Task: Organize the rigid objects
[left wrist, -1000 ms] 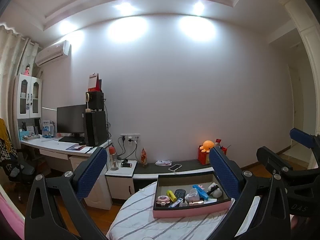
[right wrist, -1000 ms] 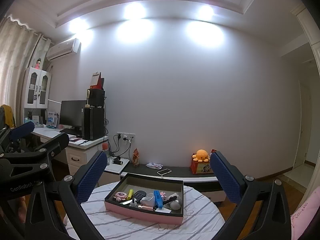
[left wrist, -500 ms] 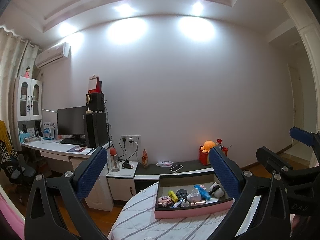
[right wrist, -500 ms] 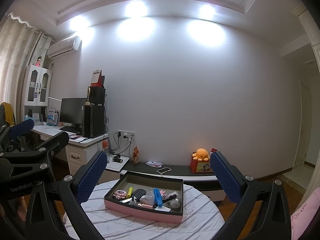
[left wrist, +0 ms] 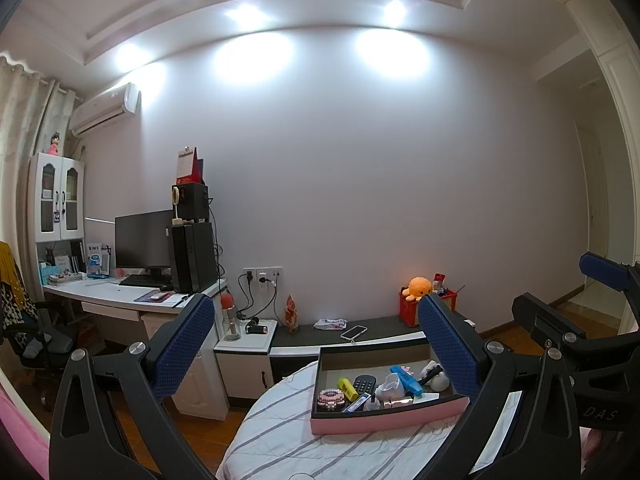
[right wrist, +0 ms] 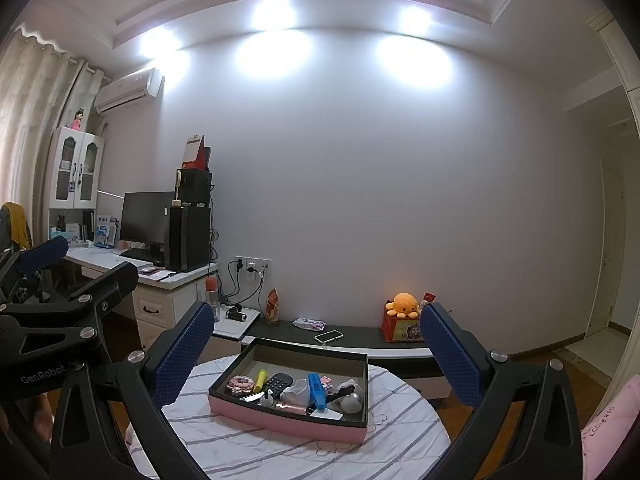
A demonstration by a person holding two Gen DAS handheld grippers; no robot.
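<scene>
A pink box with a black inside stands on a round table with a striped white cloth. In it lie small objects: a yellow marker, a black remote, a blue bar, a pink round piece and others. My left gripper is open and empty, held above and short of the box. My right gripper is open and empty, likewise back from the box. The left gripper shows at the left of the right wrist view.
A low dark bench behind the table holds a phone, a red box with an orange plush. A white desk with monitor and computer tower stands at left. Pink fabric lies at right.
Both views have tilted up slightly, so the box and table sit lower in the frames. Both grippers stay open and empty.
</scene>
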